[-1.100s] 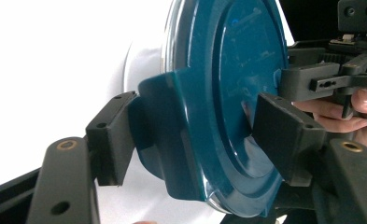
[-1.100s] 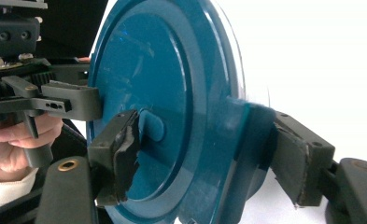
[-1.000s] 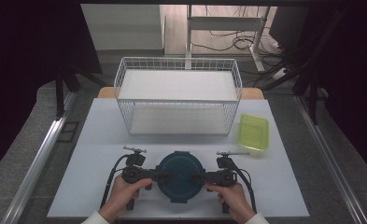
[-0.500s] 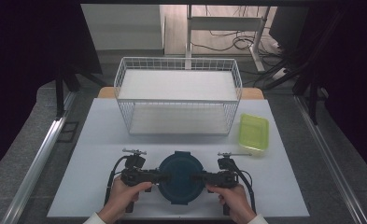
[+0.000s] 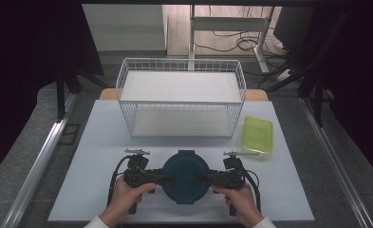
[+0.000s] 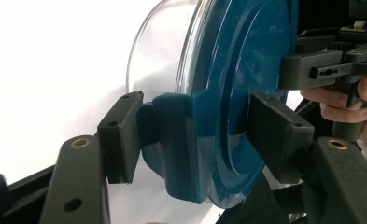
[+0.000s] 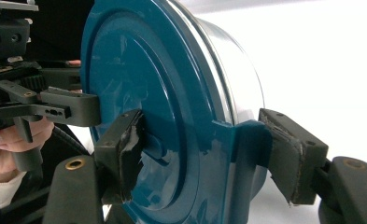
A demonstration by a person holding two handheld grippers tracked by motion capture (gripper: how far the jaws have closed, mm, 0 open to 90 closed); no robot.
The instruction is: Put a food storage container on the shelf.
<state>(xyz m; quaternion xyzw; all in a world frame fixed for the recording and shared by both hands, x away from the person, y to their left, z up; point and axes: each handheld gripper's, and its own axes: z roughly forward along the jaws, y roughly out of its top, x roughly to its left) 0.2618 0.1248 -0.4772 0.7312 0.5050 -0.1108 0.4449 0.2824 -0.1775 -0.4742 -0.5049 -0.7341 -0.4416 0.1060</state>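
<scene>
Gripping from either side, the left gripper [image 5: 167, 177] and right gripper [image 5: 202, 178] each clamped a latch tab of the teal-lidded round container [image 5: 185, 175], which sat near the table's [image 5: 103, 142] front edge

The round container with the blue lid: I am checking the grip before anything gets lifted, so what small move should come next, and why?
Probably close both a little more. The left hand-held gripper straddles a lid latch of the round container, one pad touching, the other seemingly short of the lid. The right hand-held gripper straddles the opposite latch similarly. A firmer pinch should come before lifting.
</scene>
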